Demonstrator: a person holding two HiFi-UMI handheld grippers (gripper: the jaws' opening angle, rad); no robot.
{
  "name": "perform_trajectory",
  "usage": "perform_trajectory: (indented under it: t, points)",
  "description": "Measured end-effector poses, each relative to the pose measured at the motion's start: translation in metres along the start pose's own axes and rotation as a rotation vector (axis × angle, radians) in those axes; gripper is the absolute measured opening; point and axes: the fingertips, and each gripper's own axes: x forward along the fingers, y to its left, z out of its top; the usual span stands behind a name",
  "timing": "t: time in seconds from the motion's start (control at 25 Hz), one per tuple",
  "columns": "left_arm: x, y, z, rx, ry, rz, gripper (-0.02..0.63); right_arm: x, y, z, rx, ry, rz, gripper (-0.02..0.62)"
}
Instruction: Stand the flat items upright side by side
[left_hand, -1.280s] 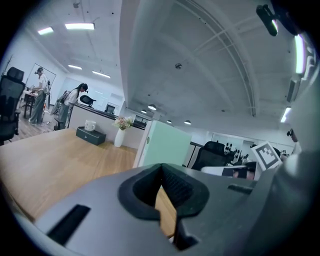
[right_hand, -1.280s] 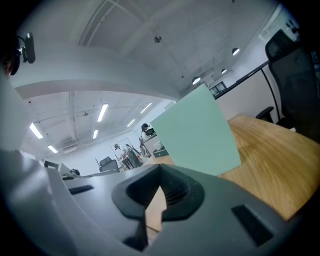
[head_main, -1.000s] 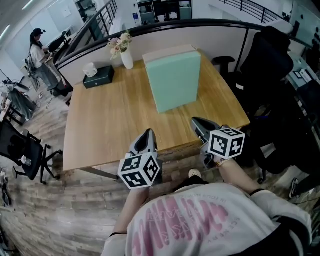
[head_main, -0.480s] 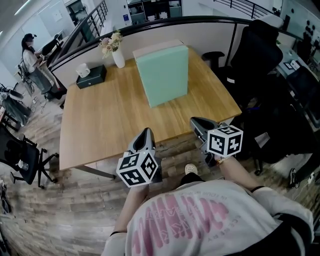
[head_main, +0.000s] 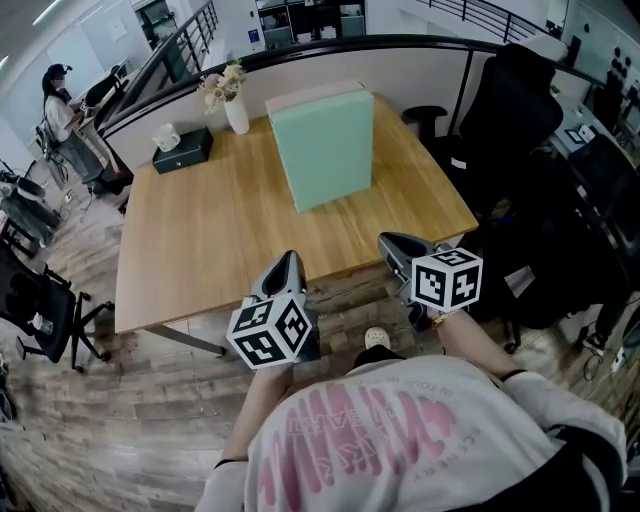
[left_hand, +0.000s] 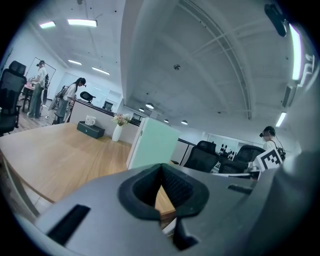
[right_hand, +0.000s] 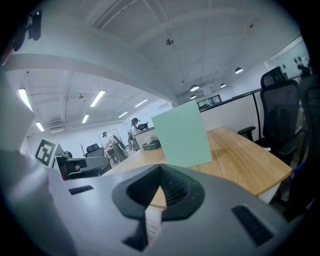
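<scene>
A thick mint-green slab (head_main: 322, 145) with a pale top edge stands upright on the far half of the wooden table (head_main: 200, 240). The left gripper view shows the slab (left_hand: 152, 145) ahead, and so does the right gripper view, where the slab (right_hand: 182, 135) is centred. My left gripper (head_main: 287, 270) hovers shut just off the table's near edge, holding nothing. My right gripper (head_main: 392, 245) is level with it, to its right, also shut and empty. In their own views the left gripper (left_hand: 161, 172) and the right gripper (right_hand: 160, 175) show closed jaws with nothing between them.
A black tissue box (head_main: 181, 150) and a white vase with flowers (head_main: 236, 110) stand at the table's far left. A black office chair (head_main: 515, 110) is at the right of the table, another chair (head_main: 40, 300) at the left. A person (head_main: 55, 100) stands far off.
The head view has shifted slightly, so the table sits a little further left. Both grippers stay shut by the near edge. The green slab has not moved on the table.
</scene>
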Motion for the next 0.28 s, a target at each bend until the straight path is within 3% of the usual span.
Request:
perform_trajectory:
  t: [0.28]
  points:
    - [-0.0025, -0.0024, 0.0009, 0.007, -0.008, 0.000, 0.002, -0.0017, -0.0026, 0.0012, -0.003, -0.009, -0.010, -0.003]
